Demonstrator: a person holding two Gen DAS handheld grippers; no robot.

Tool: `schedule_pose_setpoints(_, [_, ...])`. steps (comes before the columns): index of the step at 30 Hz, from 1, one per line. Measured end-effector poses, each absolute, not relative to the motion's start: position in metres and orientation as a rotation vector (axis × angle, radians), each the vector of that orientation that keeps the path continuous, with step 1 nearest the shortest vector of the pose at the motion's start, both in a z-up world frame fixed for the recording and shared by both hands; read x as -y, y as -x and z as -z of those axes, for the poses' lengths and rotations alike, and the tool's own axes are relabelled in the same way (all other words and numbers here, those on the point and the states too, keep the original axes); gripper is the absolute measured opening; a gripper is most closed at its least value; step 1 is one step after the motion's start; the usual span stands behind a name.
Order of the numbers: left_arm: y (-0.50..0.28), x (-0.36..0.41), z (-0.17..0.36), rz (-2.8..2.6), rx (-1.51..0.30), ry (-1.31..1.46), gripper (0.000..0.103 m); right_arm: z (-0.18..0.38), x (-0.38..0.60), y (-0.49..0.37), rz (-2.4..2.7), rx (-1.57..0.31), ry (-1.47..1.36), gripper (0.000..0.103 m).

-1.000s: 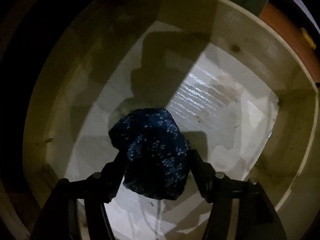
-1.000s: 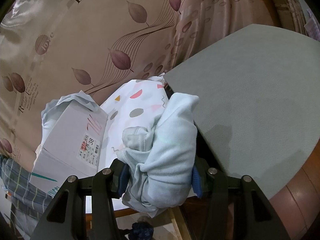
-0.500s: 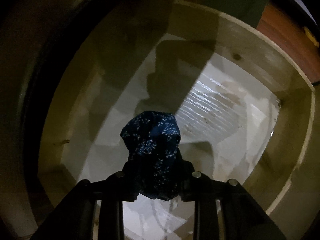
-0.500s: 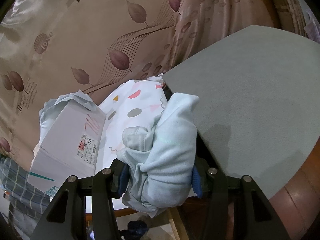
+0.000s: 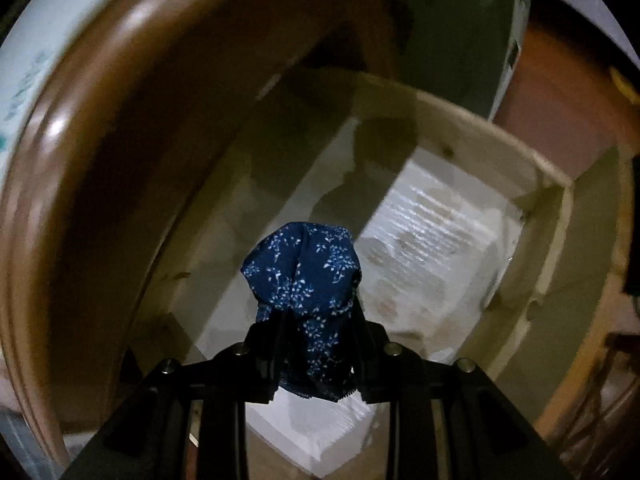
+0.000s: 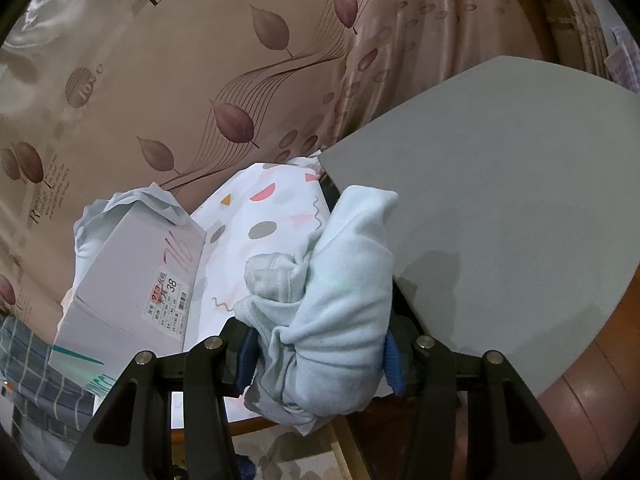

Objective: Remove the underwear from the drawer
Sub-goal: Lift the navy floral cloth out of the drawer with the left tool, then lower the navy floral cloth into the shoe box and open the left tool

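Note:
In the left wrist view my left gripper (image 5: pixel 316 344) is shut on dark blue underwear with small white flowers (image 5: pixel 308 280), bunched between the fingers and held above the open wooden drawer (image 5: pixel 472 128). The drawer's white-lined floor (image 5: pixel 432 248) lies below with nothing else showing in it. In the right wrist view my right gripper (image 6: pixel 318 354) is shut on light blue underwear (image 6: pixel 340 292), a crumpled bundle held in the air beside the grey pad (image 6: pixel 500 200).
A brown wooden edge (image 5: pixel 100 140) curves over the drawer's left side. In the right wrist view a white shoe box (image 6: pixel 132 280) and a patterned white cloth (image 6: pixel 260 220) lie left of the grey pad, with a leaf-print curtain (image 6: pixel 240 60) behind.
My left gripper closed tighter on the dark blue underwear and lifted it up and back, away from the drawer floor. The right gripper has hardly moved.

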State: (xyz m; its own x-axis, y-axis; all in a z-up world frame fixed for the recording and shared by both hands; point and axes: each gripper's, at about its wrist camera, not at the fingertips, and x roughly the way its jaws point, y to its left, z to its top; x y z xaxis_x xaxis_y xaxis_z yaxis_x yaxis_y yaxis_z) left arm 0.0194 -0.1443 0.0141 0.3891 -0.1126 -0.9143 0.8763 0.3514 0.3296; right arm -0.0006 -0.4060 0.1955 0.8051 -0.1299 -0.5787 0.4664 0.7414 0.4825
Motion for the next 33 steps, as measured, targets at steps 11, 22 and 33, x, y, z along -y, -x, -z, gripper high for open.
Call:
schedule_pose_setpoints(11, [-0.011,0.089,-0.069,0.689,-0.884,-0.719,0.028,-0.195,0.402,0.0,0.367,-0.559,-0.604,0.047])
schedule_pose_setpoints(22, [-0.006,0.049,-0.14,0.596,-0.817,-0.456,0.028,-0.203,0.382,-0.008,0.407,-0.581,-0.442,0.047])
schedule_pose_setpoints(33, [-0.026,0.017,-0.23,0.456,-0.77,-0.279,0.028,-0.208,0.364,-0.01,0.429,-0.59,-0.321,0.047])
